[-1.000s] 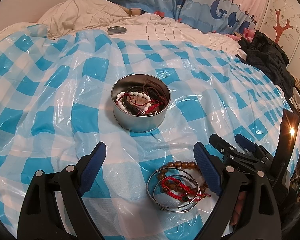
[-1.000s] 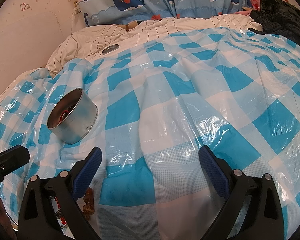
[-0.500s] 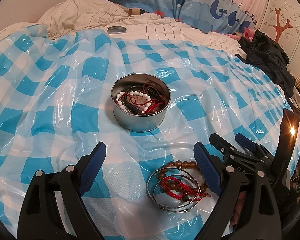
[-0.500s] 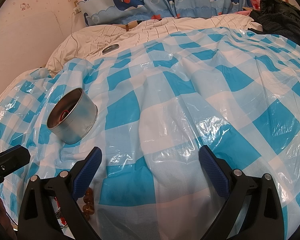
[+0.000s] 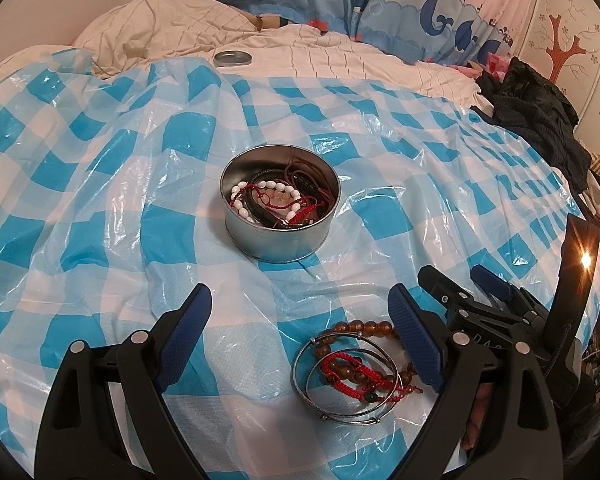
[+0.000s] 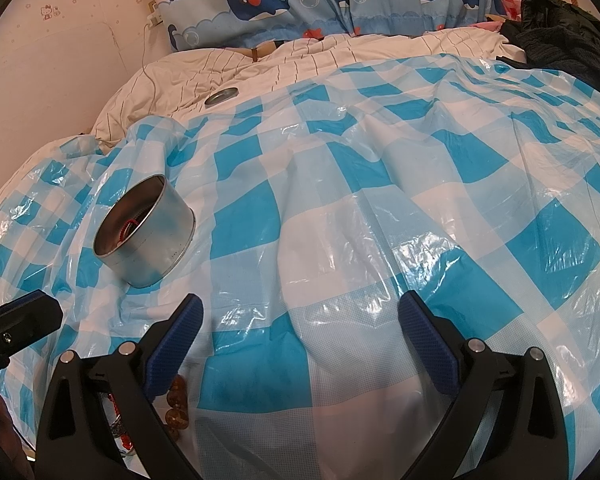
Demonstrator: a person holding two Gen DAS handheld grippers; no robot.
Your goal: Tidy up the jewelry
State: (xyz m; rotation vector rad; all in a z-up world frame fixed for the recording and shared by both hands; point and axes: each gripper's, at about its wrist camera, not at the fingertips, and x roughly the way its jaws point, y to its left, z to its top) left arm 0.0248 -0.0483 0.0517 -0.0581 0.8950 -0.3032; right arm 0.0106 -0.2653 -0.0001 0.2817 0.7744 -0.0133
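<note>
The left gripper (image 5: 300, 316) stands with jaws wide apart, holding nothing. Its view alone shows inside the round tin (image 5: 280, 204): beaded and corded bracelets. Loose bangles and bracelets (image 5: 352, 368) lie on the checked plastic sheet (image 5: 100, 200), near the right-hand finger. The right gripper (image 6: 300, 320) is likewise spread and empty; its view shows only the tin's (image 6: 148, 232) outer wall.
</note>
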